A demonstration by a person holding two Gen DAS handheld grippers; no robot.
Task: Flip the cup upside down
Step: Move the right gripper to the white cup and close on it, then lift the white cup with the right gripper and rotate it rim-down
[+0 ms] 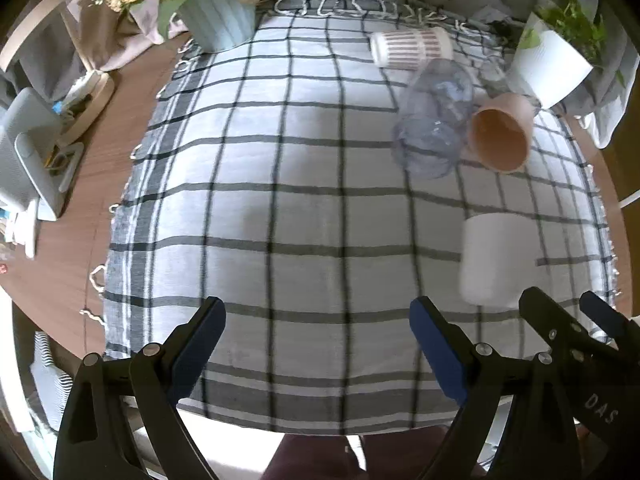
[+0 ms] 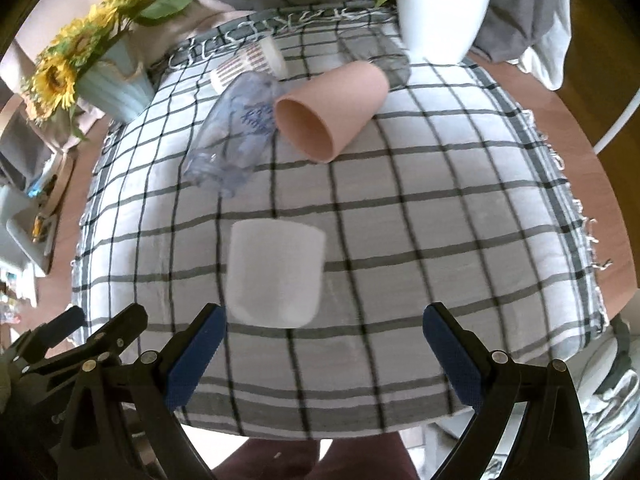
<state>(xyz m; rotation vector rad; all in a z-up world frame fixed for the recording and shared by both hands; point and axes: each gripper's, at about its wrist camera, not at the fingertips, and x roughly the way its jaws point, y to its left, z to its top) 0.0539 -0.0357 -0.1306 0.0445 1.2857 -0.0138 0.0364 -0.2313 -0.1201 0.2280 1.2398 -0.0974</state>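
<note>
A white cup stands on the checked cloth just ahead of my right gripper, a little left of its centre; I cannot tell which end is up. It also shows in the left wrist view at the right. A pink cup lies on its side farther back, mouth toward me, and shows in the left wrist view. A clear plastic cup lies beside it. A striped cup lies on its side at the back. Both grippers are open and empty; my left gripper is over the front of the cloth.
A sunflower pot stands at the back left and a white plant pot at the back right. The checked cloth covers a wooden table. A white device sits at the left edge.
</note>
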